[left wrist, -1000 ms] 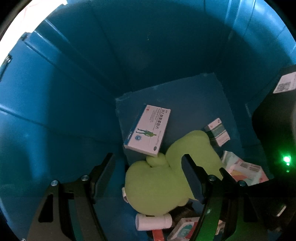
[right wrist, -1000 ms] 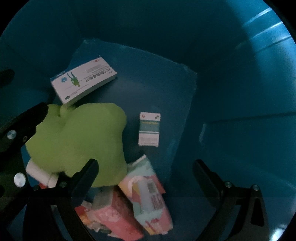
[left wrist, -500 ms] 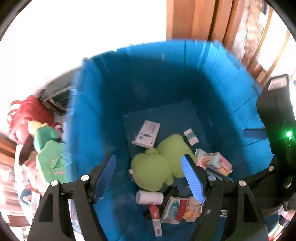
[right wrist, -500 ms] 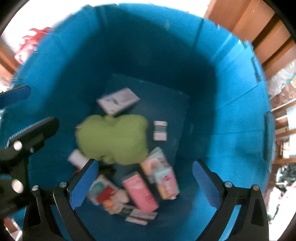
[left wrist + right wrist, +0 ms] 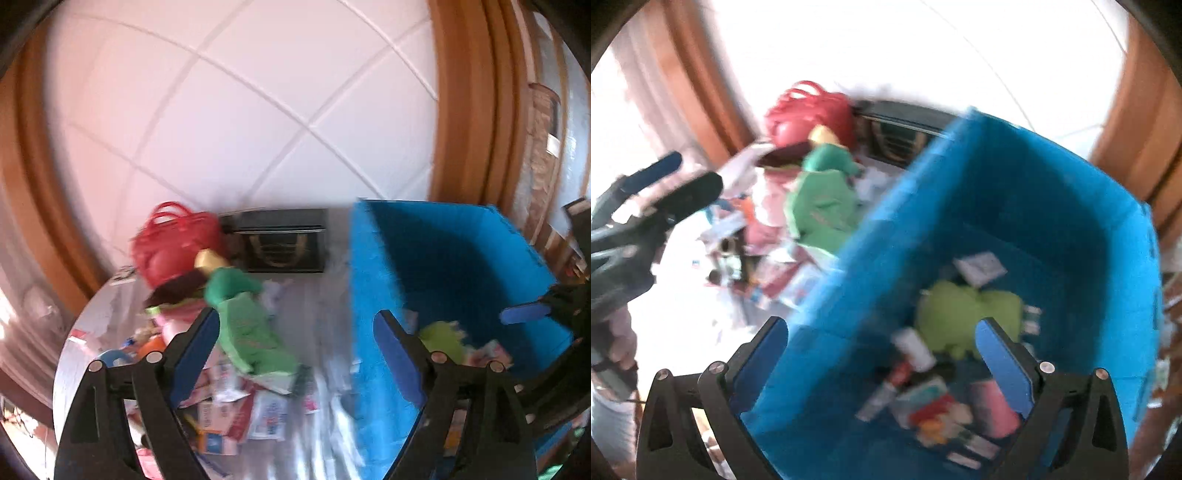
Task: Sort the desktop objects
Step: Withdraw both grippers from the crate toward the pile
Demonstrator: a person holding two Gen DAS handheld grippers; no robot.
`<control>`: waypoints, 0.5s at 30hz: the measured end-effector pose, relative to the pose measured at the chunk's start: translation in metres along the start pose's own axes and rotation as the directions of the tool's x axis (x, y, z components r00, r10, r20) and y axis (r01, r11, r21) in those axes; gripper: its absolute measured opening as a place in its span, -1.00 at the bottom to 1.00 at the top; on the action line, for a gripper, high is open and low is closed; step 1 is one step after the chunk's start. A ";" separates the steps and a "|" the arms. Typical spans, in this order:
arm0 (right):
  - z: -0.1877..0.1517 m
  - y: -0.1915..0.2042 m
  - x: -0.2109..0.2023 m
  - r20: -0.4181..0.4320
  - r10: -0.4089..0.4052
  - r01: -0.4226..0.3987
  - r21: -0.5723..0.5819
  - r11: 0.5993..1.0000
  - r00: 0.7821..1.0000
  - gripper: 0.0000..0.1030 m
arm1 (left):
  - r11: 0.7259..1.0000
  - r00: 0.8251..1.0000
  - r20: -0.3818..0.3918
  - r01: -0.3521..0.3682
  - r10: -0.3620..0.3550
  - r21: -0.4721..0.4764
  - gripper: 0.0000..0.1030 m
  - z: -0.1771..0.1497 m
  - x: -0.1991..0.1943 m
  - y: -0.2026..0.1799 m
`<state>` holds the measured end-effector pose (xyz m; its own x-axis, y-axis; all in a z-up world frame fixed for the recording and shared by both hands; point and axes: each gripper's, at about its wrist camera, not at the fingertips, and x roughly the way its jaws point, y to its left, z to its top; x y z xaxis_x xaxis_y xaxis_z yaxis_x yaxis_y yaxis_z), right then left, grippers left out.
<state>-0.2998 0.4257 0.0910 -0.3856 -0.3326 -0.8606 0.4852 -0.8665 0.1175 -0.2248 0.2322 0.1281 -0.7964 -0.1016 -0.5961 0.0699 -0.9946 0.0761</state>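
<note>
Left wrist view: left gripper (image 5: pixel 295 339) empty, its jaws just widened; right gripper (image 5: pixel 882 350) gapes above the blue bin (image 5: pixel 997 177). Likely next: reaching the clutter pile (image 5: pixel 236 391) ahead.

White tiled floor (image 5: pixel 258 110), wooden frame (image 5: pixel 465 110)

A round shiny grey table (image 5: pixel 325 417) holds a tall blue bin (image 5: pixel 373 295), a red net bag (image 5: pixel 173 240), a green soft toy (image 5: pixel 247 325) and many small boxes (image 5: pixel 236 413).

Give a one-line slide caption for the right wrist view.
Open right gripper above blue bin holding lime plush.
</note>
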 end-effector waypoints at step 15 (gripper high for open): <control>-0.011 0.153 0.066 0.106 0.137 -0.143 0.051 0.988 0.985 1.00 | 0.932 0.946 -0.232 -0.280 0.227 -0.229 0.66 -0.185 0.047 0.242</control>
<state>-0.2424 0.2757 0.0466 -0.3964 -0.4858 -0.7790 0.4950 -0.8277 0.2643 -0.1336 -0.0165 -0.0294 -0.5984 -0.3264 -0.7317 0.4254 -0.9033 0.0551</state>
